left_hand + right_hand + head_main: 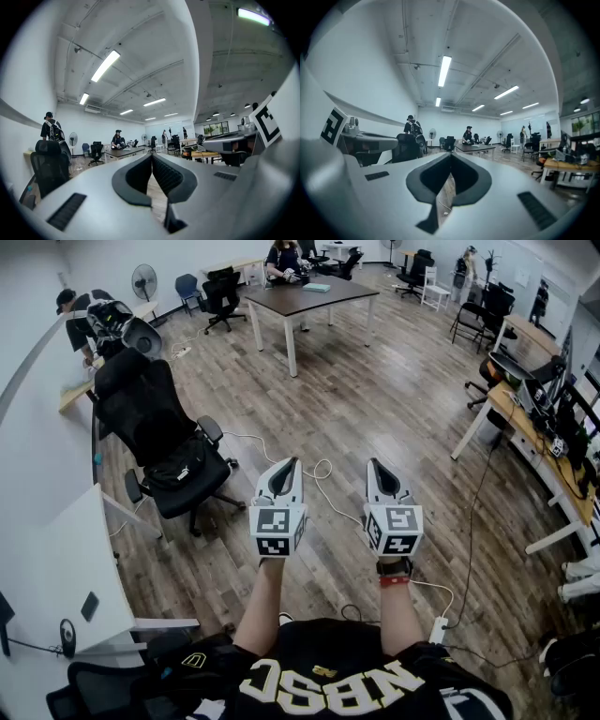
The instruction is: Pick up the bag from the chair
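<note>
A black office chair [150, 418] stands at the left in the head view, with a black bag [180, 472] lying on its seat. My left gripper [284, 463] and right gripper [377, 465] are held side by side over the wood floor, to the right of the chair and apart from it. Both are shut with nothing between the jaws. The left gripper view shows its shut jaws with the gripper [152, 157] pointing into the room, the chair [47, 164] off to the left. In the right gripper view, that gripper [450, 155] is level too, the chair [405, 146] left of it. Neither gripper view shows the bag.
A white desk [56, 568] sits at the near left beside the chair. White cables [319, 470] and a power strip [438, 629] lie on the floor. A dark table [309, 298] stands farther back, desks with monitors [534, 418] at the right. A person with a backpack [84, 320] stands behind the chair.
</note>
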